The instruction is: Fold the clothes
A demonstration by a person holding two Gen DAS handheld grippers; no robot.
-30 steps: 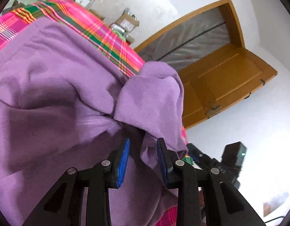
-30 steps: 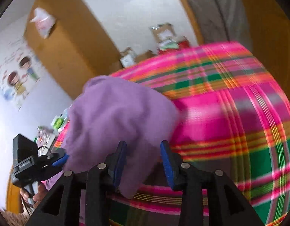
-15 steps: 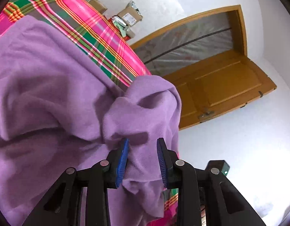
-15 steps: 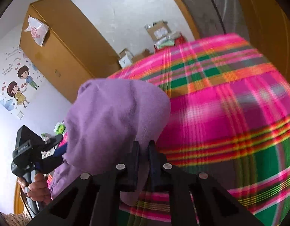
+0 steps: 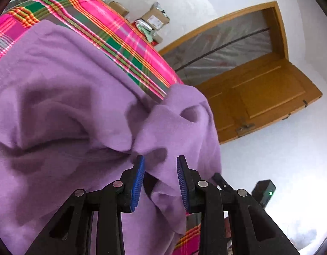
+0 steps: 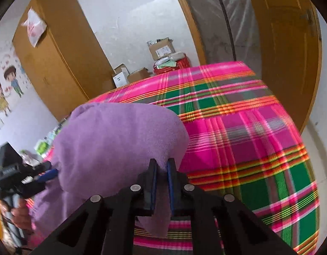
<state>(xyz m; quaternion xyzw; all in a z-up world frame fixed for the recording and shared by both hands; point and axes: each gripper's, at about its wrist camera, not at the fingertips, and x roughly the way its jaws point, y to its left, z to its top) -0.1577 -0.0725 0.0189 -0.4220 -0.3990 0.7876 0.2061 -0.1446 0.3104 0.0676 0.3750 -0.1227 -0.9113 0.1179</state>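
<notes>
one purple garment (image 5: 68,106), two tools (image 6: 161,167)

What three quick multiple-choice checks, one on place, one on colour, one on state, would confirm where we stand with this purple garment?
1. Where does the purple garment lie?
A. On the plaid cloth
B. On the wardrobe
C. On the floor by the door

2. What colour are the pads of the left tool?
A. Red
B. Blue
C. White

3. How does the right tool stand?
A. Wide open, clear of fabric
B. Shut on a fold of the garment
C. Shut on a cardboard box

Answers:
1 A: the pink and green plaid cloth shows beneath and around the garment.
2 B: blue ribbed pads line both fingers.
3 B: purple fabric is pinched between its nearly closed pads.
</notes>
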